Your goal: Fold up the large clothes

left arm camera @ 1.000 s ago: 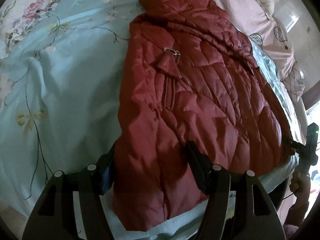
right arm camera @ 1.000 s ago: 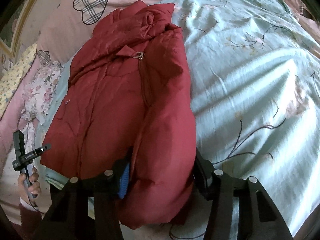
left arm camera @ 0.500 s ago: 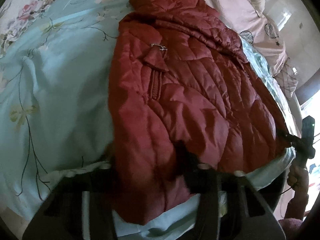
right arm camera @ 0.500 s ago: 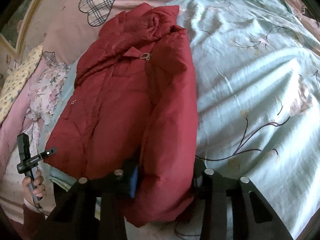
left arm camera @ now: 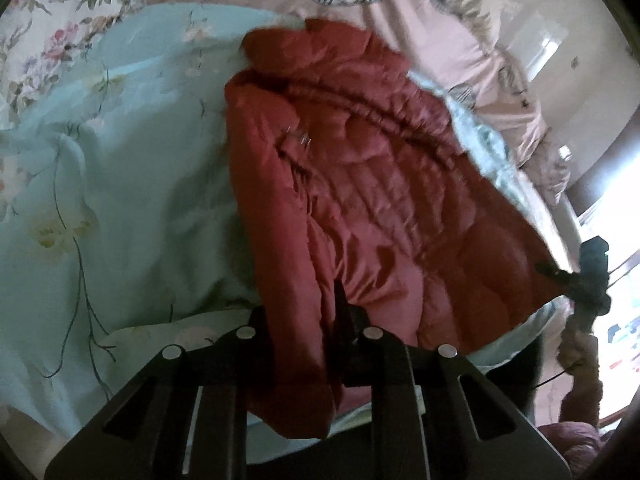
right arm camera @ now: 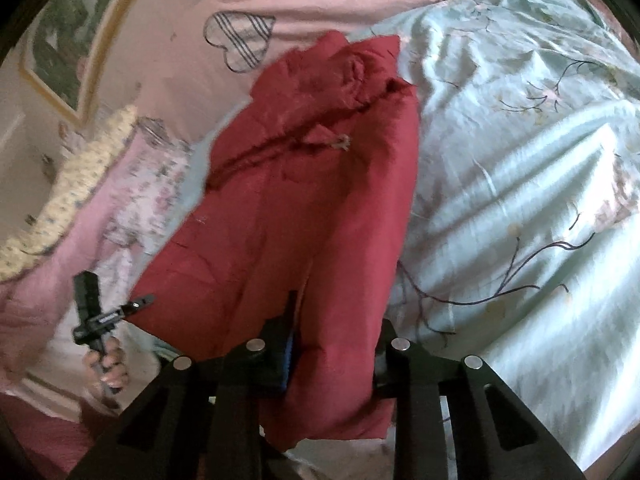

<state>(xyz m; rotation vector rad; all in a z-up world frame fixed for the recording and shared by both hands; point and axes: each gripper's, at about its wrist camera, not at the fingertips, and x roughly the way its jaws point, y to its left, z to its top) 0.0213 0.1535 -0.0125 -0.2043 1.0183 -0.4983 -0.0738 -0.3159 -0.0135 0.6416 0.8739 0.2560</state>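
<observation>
A dark red quilted puffer jacket point(left arm camera: 380, 200) lies on a light blue floral bedsheet point(left arm camera: 120, 200), collar at the far end. My left gripper point(left arm camera: 300, 320) is shut on the jacket's near hem at one corner and lifts it. In the right wrist view the same jacket point(right arm camera: 300, 200) fills the middle, and my right gripper point(right arm camera: 336, 340) is shut on the other near hem corner. Each gripper also shows small in the other's view, at the jacket's far corner.
Pink pillows with plaid heart patches point(right arm camera: 240, 40) lie beyond the collar. A floral pillow point(left arm camera: 52, 20) sits at the far left. A yellow-trimmed cushion point(right arm camera: 68, 188) and a framed picture point(right arm camera: 68, 48) are at the bed's side. The bed edge runs just under the grippers.
Both grippers closed on the jacket's near hem and raised it. The views tilted up toward the pillows, and the hem folds bunch between the fingers.
</observation>
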